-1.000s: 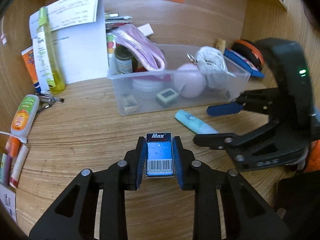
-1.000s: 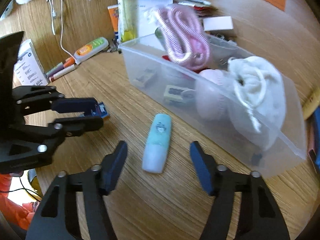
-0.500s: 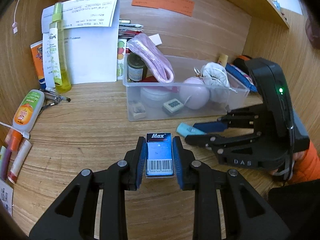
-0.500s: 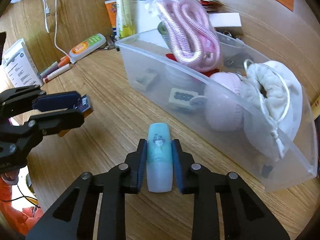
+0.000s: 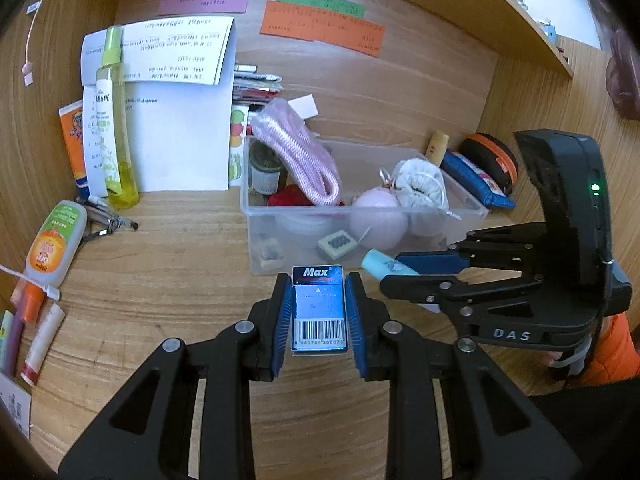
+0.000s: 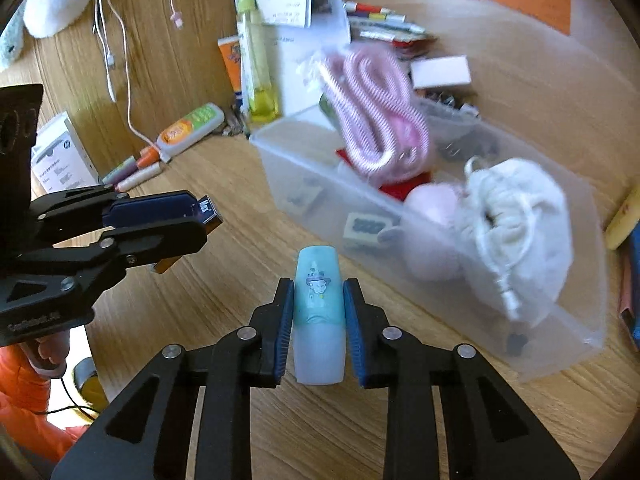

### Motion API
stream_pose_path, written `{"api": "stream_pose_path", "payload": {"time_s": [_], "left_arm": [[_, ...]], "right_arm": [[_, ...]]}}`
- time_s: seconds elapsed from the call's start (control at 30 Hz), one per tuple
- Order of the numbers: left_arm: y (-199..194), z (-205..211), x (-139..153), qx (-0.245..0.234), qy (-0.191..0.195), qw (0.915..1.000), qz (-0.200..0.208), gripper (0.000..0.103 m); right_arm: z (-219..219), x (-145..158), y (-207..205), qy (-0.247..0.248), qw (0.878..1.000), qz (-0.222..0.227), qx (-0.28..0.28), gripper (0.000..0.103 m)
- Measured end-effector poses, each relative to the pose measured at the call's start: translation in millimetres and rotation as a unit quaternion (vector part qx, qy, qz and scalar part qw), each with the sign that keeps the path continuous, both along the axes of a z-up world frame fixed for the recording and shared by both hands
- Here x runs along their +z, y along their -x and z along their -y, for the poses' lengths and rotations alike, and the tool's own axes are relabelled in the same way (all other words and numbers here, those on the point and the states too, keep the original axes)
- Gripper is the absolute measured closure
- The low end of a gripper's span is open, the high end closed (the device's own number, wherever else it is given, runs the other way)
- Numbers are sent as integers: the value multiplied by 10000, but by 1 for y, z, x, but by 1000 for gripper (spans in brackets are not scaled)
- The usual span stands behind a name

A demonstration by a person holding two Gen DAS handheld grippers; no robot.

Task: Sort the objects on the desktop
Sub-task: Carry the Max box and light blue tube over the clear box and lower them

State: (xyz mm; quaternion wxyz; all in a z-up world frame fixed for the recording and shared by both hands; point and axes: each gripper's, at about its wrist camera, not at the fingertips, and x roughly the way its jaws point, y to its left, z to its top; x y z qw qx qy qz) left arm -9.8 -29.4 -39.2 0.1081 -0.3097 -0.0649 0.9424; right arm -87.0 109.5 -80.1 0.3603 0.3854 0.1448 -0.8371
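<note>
My left gripper [image 5: 319,312] is shut on a small blue Max box [image 5: 318,312] with a barcode, held above the wooden desk. In the right wrist view that gripper [image 6: 200,220] comes in from the left with the Max box [image 6: 208,208] sticking out of its tips. My right gripper [image 6: 318,316] is shut on a pale turquoise tube [image 6: 318,312] with a cartoon print, lifted off the desk. The left wrist view shows that right gripper [image 5: 404,268] just right of the box, the tube [image 5: 380,265] poking from its tips. A clear plastic bin [image 5: 360,248] stands right behind both.
The bin [image 6: 552,344] holds a pink cord, a white pouch, a pink ball and small tiles. A yellow bottle [image 5: 114,128], an orange-green bottle [image 5: 54,242] and markers [image 5: 24,316] lie at the left. Papers lean on the back wall. A blue case [image 5: 474,178] lies right of the bin.
My right gripper closed on the turquoise tube and lifted it off the desk toward the bin. My left gripper, still holding the Max box, rose a little.
</note>
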Motion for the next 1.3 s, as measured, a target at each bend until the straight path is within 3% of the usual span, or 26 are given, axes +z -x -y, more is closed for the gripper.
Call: {"api": "stream_pose_path", "payload": {"time_s": [0.4, 0.8, 1.07, 1.3], "left_arm": [[17, -13, 29, -101, 103, 9994, -329, 77], [49, -24, 49, -256, 250, 9985, -419, 77], [80, -31, 57, -336, 308, 9980, -436, 77], [114, -38, 44, -385, 346, 9984, -206, 77]], "right_arm": [[-33, 45, 3, 304, 9970, -598, -391, 80], [-58, 66, 26, 612, 9915, -823, -805, 80], [-49, 66, 52, 687, 9910, -773, -848, 80], [-31, 52, 75, 516, 9924, -617, -936, 80]]}}
